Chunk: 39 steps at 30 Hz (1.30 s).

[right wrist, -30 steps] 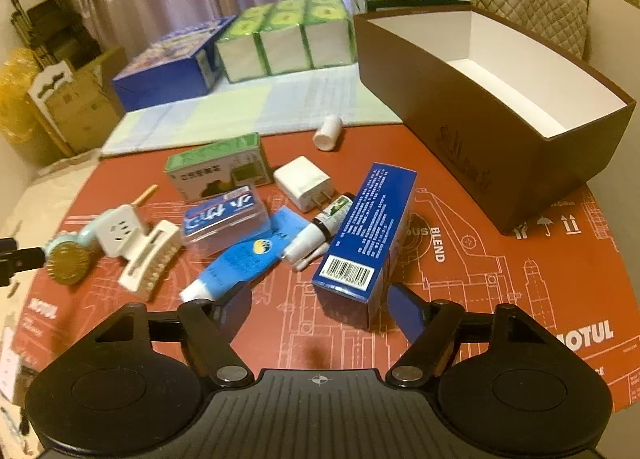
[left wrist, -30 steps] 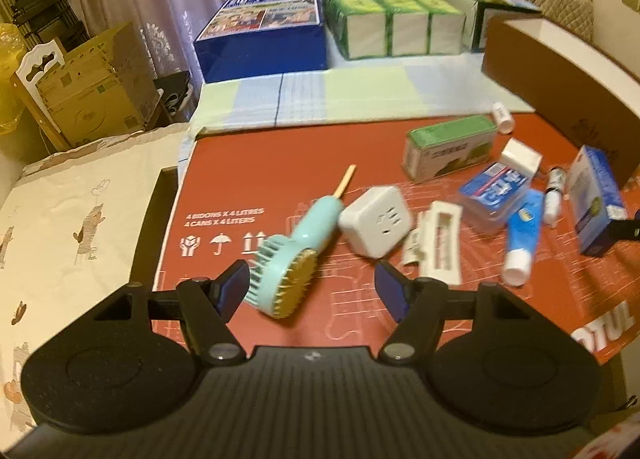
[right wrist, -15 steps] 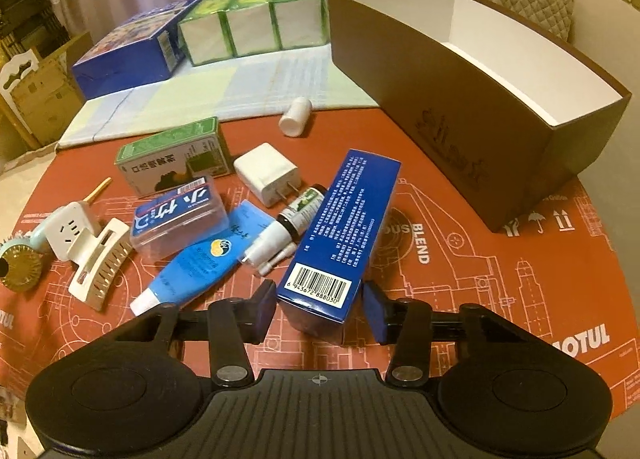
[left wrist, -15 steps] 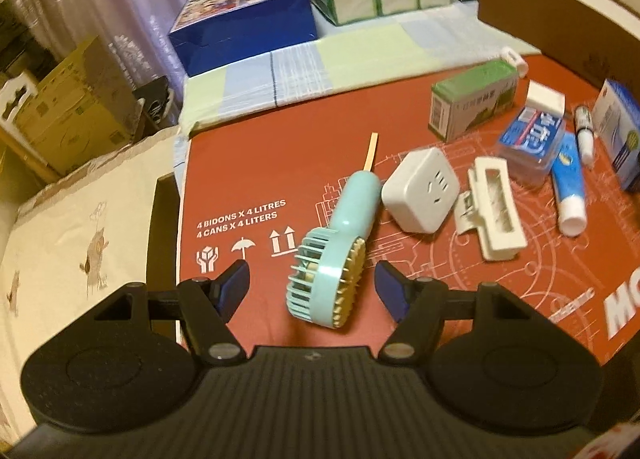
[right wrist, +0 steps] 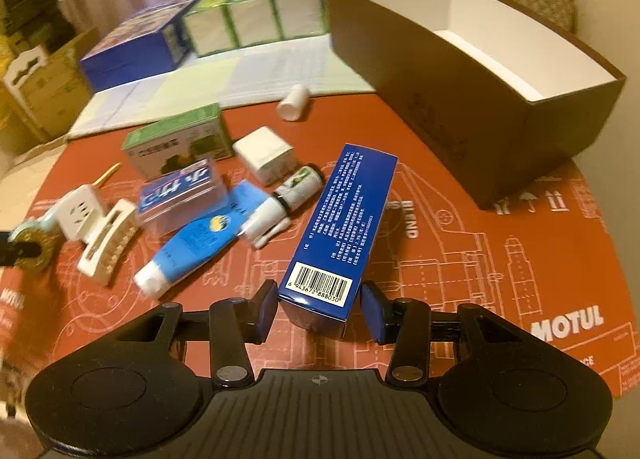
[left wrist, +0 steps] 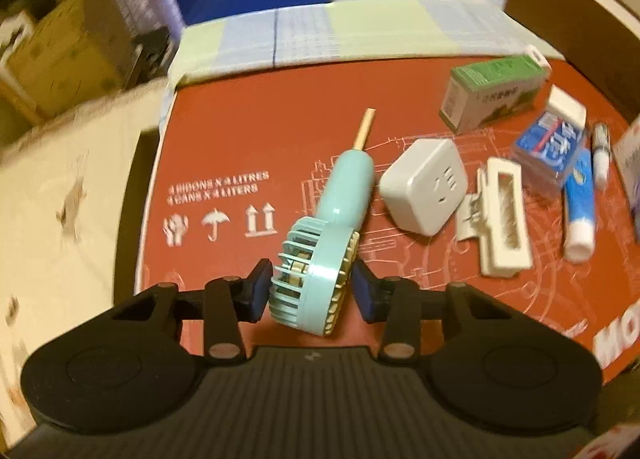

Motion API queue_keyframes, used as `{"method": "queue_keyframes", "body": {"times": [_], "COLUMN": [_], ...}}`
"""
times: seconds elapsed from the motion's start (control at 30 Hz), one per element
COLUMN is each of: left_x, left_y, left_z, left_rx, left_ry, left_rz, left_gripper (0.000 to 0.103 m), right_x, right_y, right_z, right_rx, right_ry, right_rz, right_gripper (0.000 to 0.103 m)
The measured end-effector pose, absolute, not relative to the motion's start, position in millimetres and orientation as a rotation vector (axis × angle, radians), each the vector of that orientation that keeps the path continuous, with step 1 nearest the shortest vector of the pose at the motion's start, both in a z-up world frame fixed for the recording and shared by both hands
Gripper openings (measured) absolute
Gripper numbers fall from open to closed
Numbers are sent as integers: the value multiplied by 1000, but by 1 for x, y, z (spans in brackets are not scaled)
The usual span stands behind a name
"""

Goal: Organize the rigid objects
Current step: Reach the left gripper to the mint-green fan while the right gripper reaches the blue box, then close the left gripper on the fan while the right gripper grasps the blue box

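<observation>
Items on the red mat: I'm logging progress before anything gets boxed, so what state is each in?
Left tool: open, straddling fan head.
Handheld fan: lying on mat.
Right tool: open around blue carton.
Blue carton: lying flat.
Brown box: open, nothing visible inside.
Blue tube: capped, lying down.

Mint handheld fan on its side; blue barcoded carton flat on mat.
</observation>
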<state>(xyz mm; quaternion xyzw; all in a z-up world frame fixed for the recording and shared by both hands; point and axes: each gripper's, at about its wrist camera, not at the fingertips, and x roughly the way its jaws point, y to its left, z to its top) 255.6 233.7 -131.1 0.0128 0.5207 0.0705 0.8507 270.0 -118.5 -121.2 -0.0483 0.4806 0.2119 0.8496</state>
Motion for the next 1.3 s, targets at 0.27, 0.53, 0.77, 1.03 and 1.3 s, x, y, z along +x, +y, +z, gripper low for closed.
{"method": "queue_keyframes", "body": {"times": [0.27, 0.53, 0.77, 1.03, 1.3], "left_x": [261, 275, 289, 291, 284], "left_y": [226, 221, 224, 227, 234], "left_z": [-128, -131, -139, -141, -135], "left_rx": [-102, 7, 21, 36, 22], "left_ry": [1141, 1138, 1177, 1149, 1116], "left_rz": [152, 114, 89, 78, 83], "left_gripper": [34, 35, 32, 31, 30], "right_x": [270, 284, 301, 311, 303], "right_y": [-120, -108, -94, -90, -89], "right_z": [-119, -121, -128, -137, -125], "right_rx": [-123, -96, -102, -93, -87], "right_ry": [1027, 1052, 1081, 1112, 1066], "right_rz": [459, 394, 314, 261, 244], "right_gripper": [43, 45, 45, 45, 36]}}
